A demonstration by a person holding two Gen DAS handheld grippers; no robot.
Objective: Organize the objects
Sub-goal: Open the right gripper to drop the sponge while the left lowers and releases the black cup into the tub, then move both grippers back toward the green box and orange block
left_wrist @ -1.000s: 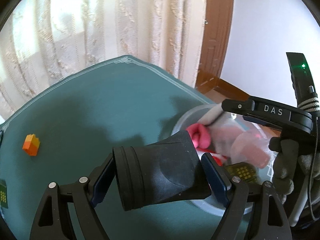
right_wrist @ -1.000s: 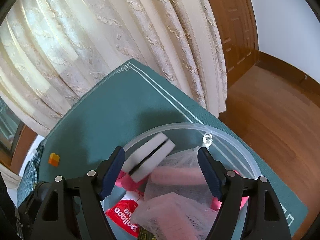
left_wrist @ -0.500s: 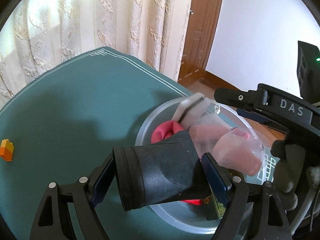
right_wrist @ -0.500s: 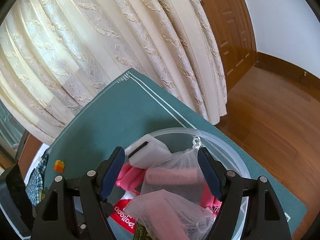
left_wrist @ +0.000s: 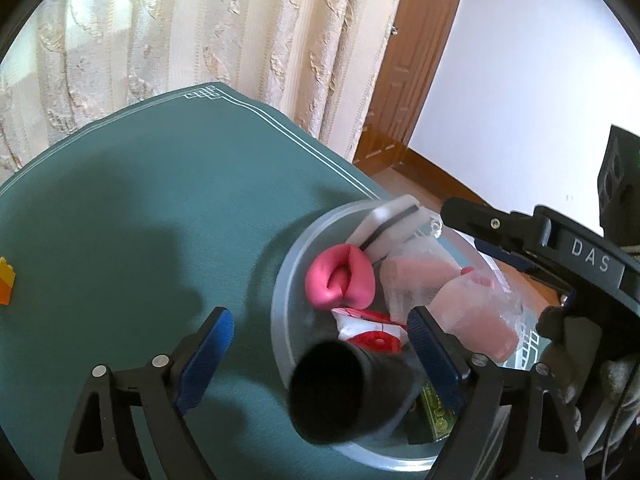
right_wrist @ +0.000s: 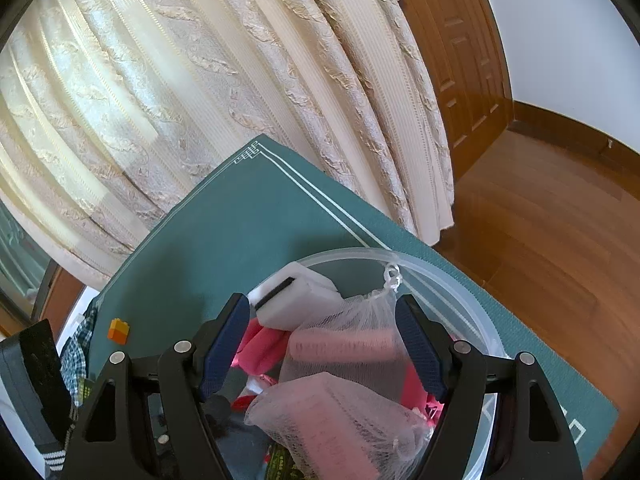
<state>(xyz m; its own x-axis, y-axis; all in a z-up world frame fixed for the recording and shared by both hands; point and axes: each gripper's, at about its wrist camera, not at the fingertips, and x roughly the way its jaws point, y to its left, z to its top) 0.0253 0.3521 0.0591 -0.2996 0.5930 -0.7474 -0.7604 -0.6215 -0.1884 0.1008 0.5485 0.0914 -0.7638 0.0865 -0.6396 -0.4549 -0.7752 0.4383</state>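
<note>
Both tongs released; black nozzle perched across tub rim near table's right edge, liable to roll out.

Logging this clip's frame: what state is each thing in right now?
Left tool: open, holding nothing.
Right tool: open, over the tub.
Black rubber funnel-shaped nozzle: released, lying in the tub.
Clear round plastic tub: uncovered, piled with items.
White mesh bag of pink blocks: tied shut.
Orange toy brick: outside, on the green mat.
</note>
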